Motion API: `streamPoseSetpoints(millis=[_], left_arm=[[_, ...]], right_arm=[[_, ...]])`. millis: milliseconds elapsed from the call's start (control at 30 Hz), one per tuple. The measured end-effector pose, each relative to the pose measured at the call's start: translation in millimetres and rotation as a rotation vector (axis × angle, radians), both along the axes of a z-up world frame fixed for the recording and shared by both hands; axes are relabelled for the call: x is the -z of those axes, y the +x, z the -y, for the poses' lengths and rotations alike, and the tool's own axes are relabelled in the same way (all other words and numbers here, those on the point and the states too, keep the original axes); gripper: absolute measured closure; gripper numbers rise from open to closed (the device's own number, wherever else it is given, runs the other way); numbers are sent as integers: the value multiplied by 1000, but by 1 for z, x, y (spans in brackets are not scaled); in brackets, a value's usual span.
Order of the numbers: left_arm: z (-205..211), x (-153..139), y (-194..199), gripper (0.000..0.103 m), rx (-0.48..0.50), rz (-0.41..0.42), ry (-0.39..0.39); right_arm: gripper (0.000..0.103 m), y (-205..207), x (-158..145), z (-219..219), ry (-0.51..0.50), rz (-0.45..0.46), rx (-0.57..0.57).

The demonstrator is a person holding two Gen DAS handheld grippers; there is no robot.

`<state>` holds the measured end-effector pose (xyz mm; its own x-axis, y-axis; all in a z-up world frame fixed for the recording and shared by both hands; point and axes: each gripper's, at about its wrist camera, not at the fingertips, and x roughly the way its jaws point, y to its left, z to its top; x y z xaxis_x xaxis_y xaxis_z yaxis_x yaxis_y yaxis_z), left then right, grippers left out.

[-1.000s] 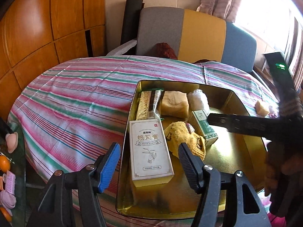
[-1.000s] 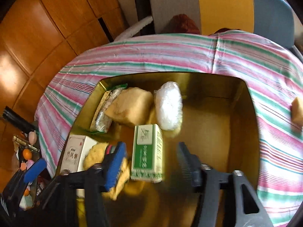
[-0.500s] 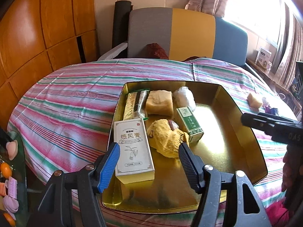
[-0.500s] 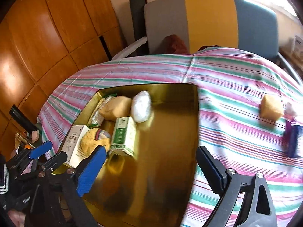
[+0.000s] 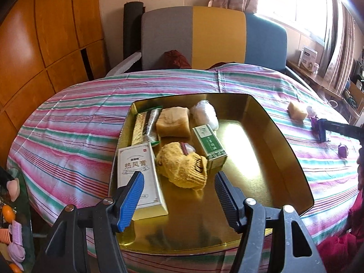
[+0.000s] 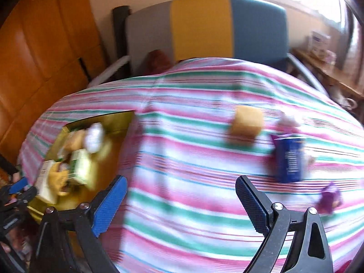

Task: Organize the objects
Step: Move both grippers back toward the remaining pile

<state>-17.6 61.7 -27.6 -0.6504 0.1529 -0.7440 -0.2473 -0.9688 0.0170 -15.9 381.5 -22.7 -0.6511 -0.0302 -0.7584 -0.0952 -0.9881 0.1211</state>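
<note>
Now, from my left wrist view: my left hand-held gripper [image 5: 177,195] hangs partly open with nothing between its pads, poised over the near end of the gold tray [image 5: 284,136]. The tray already carries a white carton [image 5: 136,170], a yellow sock [image 5: 182,168], a green box [image 5: 209,143], a tan block [image 5: 174,122], a white bundle [image 5: 204,113] and a striped packet [image 5: 144,127]. The things not yet tidied lie on the striped tabletop [image 5: 75,132], well apart from the tray and off to the right of this gripper, so my right hand is plainly the nearer one.

From my right wrist view, blurred: my right hand-held gripper [image 6: 179,204] has just been opening and stands wide, empty, over bare cloth. Ahead and to the right stands the blue box [image 6: 289,159], upright, its long axis running up and down, printed face towards me. A tan cube [image 6: 246,122] sits beyond it to the left, and a small purple thing [image 6: 329,196] lies nearer, to its right. I judge the blue box the likeliest next pick: I would steer right and forward, pads either side of its narrow width.
</note>
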Motion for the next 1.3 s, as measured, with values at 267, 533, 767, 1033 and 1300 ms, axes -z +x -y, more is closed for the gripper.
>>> streamPoseSetpoints(millis=[267, 533, 767, 1033, 1300], left_arm=[[-19, -2, -1, 38, 50, 27, 27], [-60, -5, -1, 39, 147, 39, 34], [-109, -9, 6, 39, 254, 46, 21], [-182, 4, 51, 38, 507, 102, -3], [-212, 24, 72, 38, 613, 162, -45]], right_arm=[[5, 17, 7, -119, 85, -2, 279], [3, 52, 23, -206, -135, -2, 623], [0, 59, 23, -215, -171, 9, 681], [0, 63, 24, -213, -204, 10, 675], [0, 64, 23, -215, -217, 1, 689]])
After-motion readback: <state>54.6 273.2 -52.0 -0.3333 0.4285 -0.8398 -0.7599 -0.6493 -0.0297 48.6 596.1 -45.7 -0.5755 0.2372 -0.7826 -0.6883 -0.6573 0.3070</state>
